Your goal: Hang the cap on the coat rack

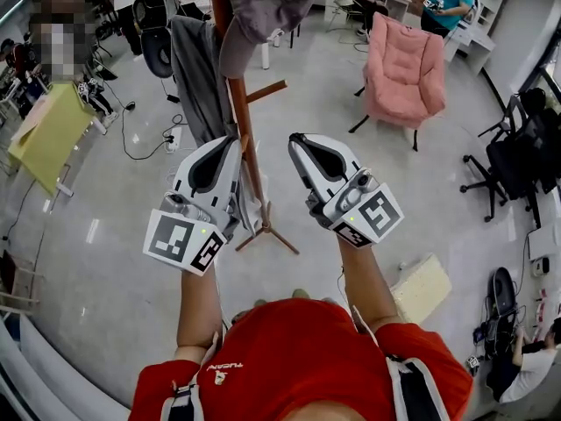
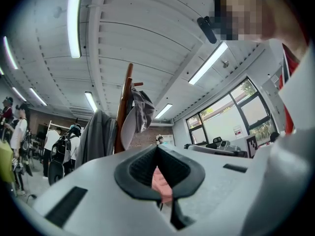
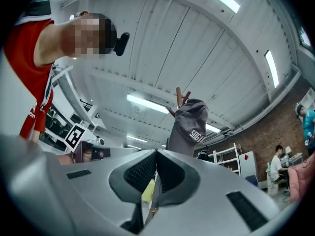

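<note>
Left gripper (image 1: 230, 143) and right gripper (image 1: 299, 140) are both empty, fingers pressed together, one on each side of the coat rack (image 1: 246, 121). The cap (image 1: 263, 7) hangs at the rack's top, above both grippers. A grey jacket (image 1: 197, 77) hangs on the rack's left side. Beyond the rack, to its right, stands a pink armchair (image 1: 403, 68).

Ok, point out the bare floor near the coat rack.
Bare floor lies between the coat rack and the pink armchair, and left of the rack's feet toward the yellow table. Crowded: cables beside the rack, office chairs far right.
</note>
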Demonstrator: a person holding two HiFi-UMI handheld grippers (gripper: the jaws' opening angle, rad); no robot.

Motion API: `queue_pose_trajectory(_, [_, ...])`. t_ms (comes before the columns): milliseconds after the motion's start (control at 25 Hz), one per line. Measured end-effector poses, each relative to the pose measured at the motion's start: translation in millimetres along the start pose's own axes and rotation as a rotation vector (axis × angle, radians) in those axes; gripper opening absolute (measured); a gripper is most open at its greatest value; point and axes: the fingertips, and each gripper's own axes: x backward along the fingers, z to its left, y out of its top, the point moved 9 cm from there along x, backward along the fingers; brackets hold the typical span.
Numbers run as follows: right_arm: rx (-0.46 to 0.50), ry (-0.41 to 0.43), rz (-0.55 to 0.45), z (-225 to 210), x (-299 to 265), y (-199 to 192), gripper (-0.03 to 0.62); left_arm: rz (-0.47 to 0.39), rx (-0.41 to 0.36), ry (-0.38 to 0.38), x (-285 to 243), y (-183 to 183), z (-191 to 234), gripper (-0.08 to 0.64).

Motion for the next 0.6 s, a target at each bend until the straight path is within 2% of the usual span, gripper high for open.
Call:
queue_pose_trajectory(160, [0.013,0.024,0.004,5.9,-0.6,-1.4,0.025,0.002,0.011,-0.009,0.1,-3.1,-0.1,0.008])
queue_pose_trajectory(600, [0.040,0.024,-0.010,6.7,0.2,-2.0,0.023,-0.025,0.020,-0.022,-0.6,-4.7,3.5,0.008])
